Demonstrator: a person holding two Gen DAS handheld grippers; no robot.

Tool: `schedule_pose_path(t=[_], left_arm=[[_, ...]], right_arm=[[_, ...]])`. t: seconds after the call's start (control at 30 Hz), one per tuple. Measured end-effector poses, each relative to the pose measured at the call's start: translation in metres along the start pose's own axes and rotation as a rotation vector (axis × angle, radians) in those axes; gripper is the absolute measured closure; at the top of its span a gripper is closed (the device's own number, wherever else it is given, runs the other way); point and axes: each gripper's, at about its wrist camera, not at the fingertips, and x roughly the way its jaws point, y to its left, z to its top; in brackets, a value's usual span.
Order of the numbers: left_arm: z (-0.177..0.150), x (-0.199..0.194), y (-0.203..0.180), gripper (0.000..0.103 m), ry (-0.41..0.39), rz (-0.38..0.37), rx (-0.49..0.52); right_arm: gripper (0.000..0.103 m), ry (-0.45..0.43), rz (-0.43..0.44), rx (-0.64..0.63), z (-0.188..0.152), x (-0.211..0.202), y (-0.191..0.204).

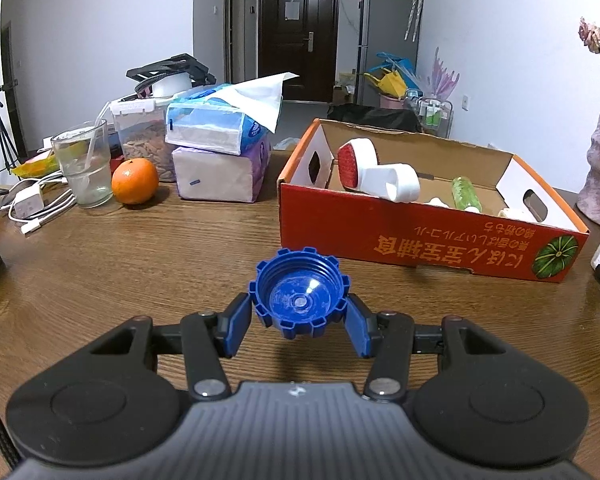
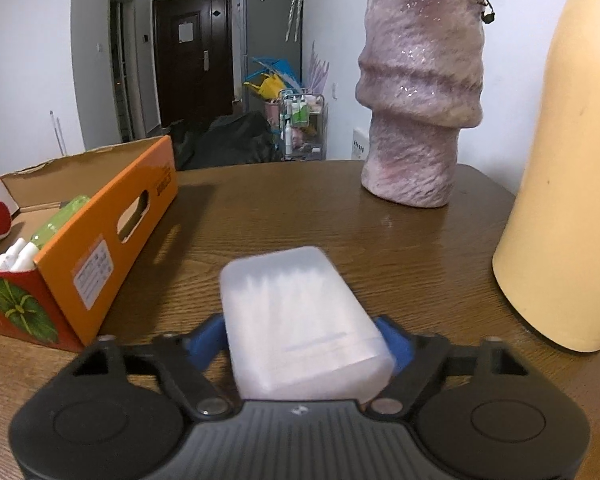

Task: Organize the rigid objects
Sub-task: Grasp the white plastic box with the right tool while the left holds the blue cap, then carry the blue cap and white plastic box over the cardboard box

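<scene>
A: Let's start with the blue cap (image 1: 300, 294). We have it clamped between the pads of the left gripper (image 1: 300, 314), its open side turned up towards the camera, held just above the wooden table (image 1: 140, 264).

B: And the orange box (image 1: 432, 236) lies ahead and to the right of that cap, its printed long wall facing us, so its long axis runs across the view. We judge the coming move to be forward and rightward over that wall.

A: On the other side, the right gripper (image 2: 306, 344) has the white translucent case (image 2: 300, 320) between its fingers, both blue pads against the case's sides. The picture is blurred, but we read it as a grip. The case's long axis points away from us.

B: From there the box (image 2: 112, 216) lies to the left, just beside the case, so our right hand looks nearer.

A: Counting: one cap, one case, one box. Inside it we make out one red-and-white brush (image 1: 374, 172), one green bottle (image 1: 466, 192) and a few small white pieces we cannot count.

B: To the right stand one vase (image 2: 420, 100) and one cream flask (image 2: 568, 184).
</scene>
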Motion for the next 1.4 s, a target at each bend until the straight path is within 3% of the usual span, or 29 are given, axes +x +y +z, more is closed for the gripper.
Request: schedule_pose_path(t=[0.03,0.67,1.07,1.4], left_arm=[[0.000,0.000,0.000,0.051,0.000,-0.001,0.000],[0.006,-0.016,0.004,0.051,-0.040,-0.030,-0.021],[0.010,-0.031,-0.002,0.051,-0.080,-0.060,-0.016],[0.021,-0.039,-0.023,0.051,-0.121,-0.099,-0.002]], right_arm=[[0.038,-0.002,0.013,0.004,-0.001,-0.001,0.000],[0.038,-0.177,0.014,0.042,-0.027,-0.067,0.025],[0.038,-0.277,0.097,0.043,-0.039,-0.119,0.066],[0.038,-0.320,0.174,0.031,-0.038,-0.139,0.106]])
